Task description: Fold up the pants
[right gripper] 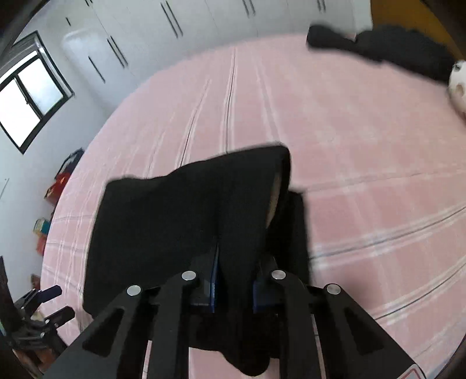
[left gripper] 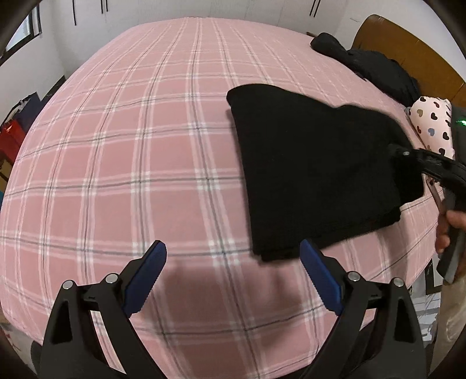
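The black pants point(left gripper: 308, 175) lie folded into a thick pad on the right part of the pink plaid bed point(left gripper: 131, 151). My right gripper point(left gripper: 407, 154) comes in from the right and is shut on the pants' right edge, lifting that side. In the right wrist view the pants point(right gripper: 180, 221) hang up between the blue pads of the right gripper point(right gripper: 234, 280). My left gripper point(left gripper: 233, 280) is open and empty, low over the bed just in front of the pants' near corner. It also shows small in the right wrist view point(right gripper: 55, 303).
A pile of dark clothes point(left gripper: 370, 67) lies at the far right by the wooden headboard point(left gripper: 407, 43). A heart-print pillow point(left gripper: 434, 128) sits at the right edge. White wardrobes point(right gripper: 204, 26) stand behind the bed and a window point(right gripper: 29, 102) is at left.
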Available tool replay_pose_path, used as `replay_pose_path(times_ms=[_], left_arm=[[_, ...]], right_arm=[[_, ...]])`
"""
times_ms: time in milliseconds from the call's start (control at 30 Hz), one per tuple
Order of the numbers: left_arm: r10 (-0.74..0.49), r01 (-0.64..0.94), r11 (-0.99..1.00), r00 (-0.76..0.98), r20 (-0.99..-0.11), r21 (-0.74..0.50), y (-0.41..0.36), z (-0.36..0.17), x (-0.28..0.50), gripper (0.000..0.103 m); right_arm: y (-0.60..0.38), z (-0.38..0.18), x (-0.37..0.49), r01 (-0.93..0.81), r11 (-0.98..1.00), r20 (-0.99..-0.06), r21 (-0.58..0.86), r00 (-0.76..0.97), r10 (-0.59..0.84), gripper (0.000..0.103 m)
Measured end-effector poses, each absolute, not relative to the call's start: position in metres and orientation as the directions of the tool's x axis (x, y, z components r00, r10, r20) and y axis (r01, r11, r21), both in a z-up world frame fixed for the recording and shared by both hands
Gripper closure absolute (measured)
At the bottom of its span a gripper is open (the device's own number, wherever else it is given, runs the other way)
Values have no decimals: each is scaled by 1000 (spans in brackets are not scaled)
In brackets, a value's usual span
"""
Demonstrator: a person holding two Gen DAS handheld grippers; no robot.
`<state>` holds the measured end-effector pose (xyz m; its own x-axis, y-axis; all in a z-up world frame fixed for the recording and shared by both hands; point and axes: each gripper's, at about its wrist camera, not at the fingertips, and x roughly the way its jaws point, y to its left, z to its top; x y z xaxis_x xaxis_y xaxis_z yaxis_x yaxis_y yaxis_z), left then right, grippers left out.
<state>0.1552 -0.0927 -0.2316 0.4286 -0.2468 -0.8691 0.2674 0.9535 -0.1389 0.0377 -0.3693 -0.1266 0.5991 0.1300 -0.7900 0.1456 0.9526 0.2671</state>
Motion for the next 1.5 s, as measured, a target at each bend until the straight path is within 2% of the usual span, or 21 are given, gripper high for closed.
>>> replay_pose_path(times_ms=[100, 167, 267, 367, 433, 467, 500, 533, 567, 667, 833, 933, 967, 1033, 1067, 1133, 1167, 1267, 1367, 1467, 1500], left_arm=[[-283, 271, 945, 410, -867, -180, -107, -236, 169, 10], [-358, 286, 922, 371, -857, -262, -119, -240, 179, 10], [-424, 270, 898, 324, -846, -347, -129, -251, 199, 8], [-457, 187, 888, 264, -850, -419, -136, -277, 227, 8], [-481, 125, 877, 219, -849, -465, -137, -296, 242, 8], [-491, 113, 871, 234, -839, -478, -137, -301, 246, 13], [-497, 139, 868, 253, -830, -478, -138, -299, 246, 20], [-513, 183, 858, 261, -818, -480, -140, -296, 246, 39], [-513, 210, 857, 263, -817, -470, -139, -291, 245, 49], [-561, 217, 827, 261, -785, -519, -116, -273, 239, 62], [-535, 165, 844, 328, -779, -511, -24, -233, 211, 55], [-421, 120, 907, 314, -851, -404, 27, -251, 191, 39], [-354, 102, 935, 312, -881, -340, 37, -261, 186, 39], [-326, 94, 945, 322, -889, -313, 56, -272, 173, 37], [-339, 92, 940, 333, -880, -328, 61, -265, 169, 37], [-219, 100, 976, 431, -876, -194, 57, -229, 161, 39], [-220, 122, 975, 470, -855, -184, 54, -214, 160, 39], [-277, 211, 959, 539, -795, -191, 28, -176, 168, 28], [-304, 250, 947, 488, -818, -203, -4, -198, 199, 28], [-116, 207, 978, 439, -891, -25, -27, -250, 230, 28], [-58, 207, 977, 440, -896, 39, -33, -259, 234, 28]], right_arm=[[-386, -178, 48, 189, 960, -875, 204, 476, 92, 67], [-385, -181, 42, 200, 954, -859, 225, 503, 97, 61], [-387, -161, 22, 243, 938, -820, 249, 568, 71, 27], [-397, -176, 23, 276, 913, -846, 300, 519, 121, 26], [-403, -198, 24, 286, 875, -843, 390, 492, 215, 27], [-407, -203, 20, 297, 837, -813, 459, 521, 261, 40], [-408, -205, 17, 297, 813, -794, 501, 532, 295, 52], [-408, -203, 14, 313, 778, -774, 545, 545, 323, 60], [-404, -195, 12, 310, 772, -766, 554, 553, 328, 65], [-378, -157, 7, 240, 811, -748, 533, 580, 321, 70], [-295, -103, -15, 64, 852, -710, 520, 586, 390, 70], [-252, -143, -23, 55, 866, -759, 496, 511, 403, 61], [-242, -163, -24, 73, 886, -797, 458, 476, 373, 50], [-234, -185, -37, 134, 909, -827, 395, 482, 288, 47], [-237, -178, -48, 189, 885, -811, 425, 515, 280, 51], [-235, -150, -64, 226, 877, -790, 424, 565, 236, 77], [-228, -132, -67, 203, 896, -782, 395, 587, 211, 101], [-196, -89, -54, 61, 940, -752, 335, 618, 228, 102], [-171, -85, -15, -31, 973, -782, 227, 590, 201, 102], [-183, -131, 17, 45, 999, -868, 2, 496, -21, 103], [-196, -151, 22, 46, 999, -894, 23, 449, 0, 103]])
